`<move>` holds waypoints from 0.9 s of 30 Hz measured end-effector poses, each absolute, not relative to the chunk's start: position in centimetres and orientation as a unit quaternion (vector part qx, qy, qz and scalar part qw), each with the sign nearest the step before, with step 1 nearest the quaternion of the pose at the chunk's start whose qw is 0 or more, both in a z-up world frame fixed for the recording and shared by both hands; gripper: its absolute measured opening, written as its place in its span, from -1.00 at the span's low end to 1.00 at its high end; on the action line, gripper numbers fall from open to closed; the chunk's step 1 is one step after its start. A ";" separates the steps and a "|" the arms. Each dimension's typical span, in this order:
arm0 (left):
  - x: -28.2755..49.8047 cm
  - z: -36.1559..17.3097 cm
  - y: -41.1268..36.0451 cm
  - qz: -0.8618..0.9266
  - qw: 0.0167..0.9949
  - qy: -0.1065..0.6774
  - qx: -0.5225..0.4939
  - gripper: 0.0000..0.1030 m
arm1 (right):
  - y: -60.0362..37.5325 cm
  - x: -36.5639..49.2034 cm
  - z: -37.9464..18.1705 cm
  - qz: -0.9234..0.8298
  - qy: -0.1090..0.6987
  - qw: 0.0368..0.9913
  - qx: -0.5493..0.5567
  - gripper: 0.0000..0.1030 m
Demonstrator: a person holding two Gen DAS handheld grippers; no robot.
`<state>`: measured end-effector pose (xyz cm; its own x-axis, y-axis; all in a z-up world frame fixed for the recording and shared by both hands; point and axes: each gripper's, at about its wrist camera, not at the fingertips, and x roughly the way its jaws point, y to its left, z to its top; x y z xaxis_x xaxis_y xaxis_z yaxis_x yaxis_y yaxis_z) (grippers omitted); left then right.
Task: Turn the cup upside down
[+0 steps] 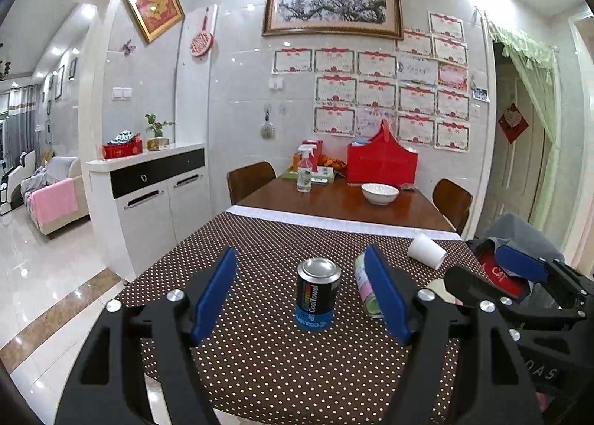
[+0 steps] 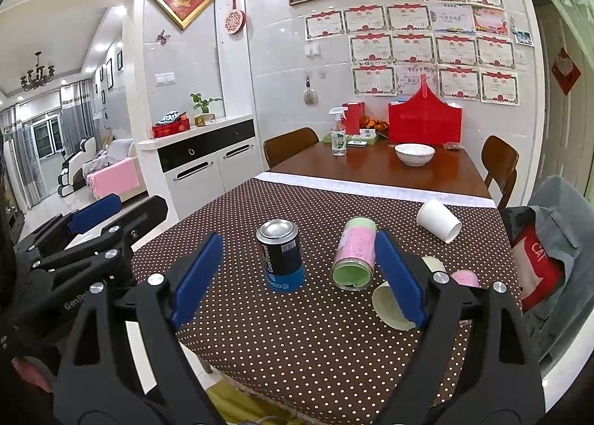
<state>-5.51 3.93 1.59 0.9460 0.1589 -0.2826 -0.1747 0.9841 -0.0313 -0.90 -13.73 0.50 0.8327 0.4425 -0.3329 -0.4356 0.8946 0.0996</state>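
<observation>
A white paper cup (image 1: 427,251) (image 2: 439,220) lies on its side at the far right of the dotted cloth, mouth toward the near right. My left gripper (image 1: 300,298) is open and empty, low over the near edge, with a black and blue can (image 1: 318,294) (image 2: 280,256) standing between its fingers' line of sight. My right gripper (image 2: 297,278) is open and empty to the right of the left one, well short of the cup. A pink and green roll (image 2: 352,258) (image 1: 365,285) lies on its side left of the cup.
A pale cup (image 2: 389,308) lies partly hidden behind my right finger. A white bowl (image 2: 414,153), a spray bottle (image 2: 338,133) and a red bag (image 2: 425,120) stand at the table's far end. Chairs flank the table; a chair with clothes (image 2: 545,258) is at the right.
</observation>
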 end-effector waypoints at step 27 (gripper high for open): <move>-4.9 0.9 3.7 0.083 0.984 0.156 -0.023 0.56 | -14.7 -0.6 -0.4 0.227 0.185 0.956 0.005 0.67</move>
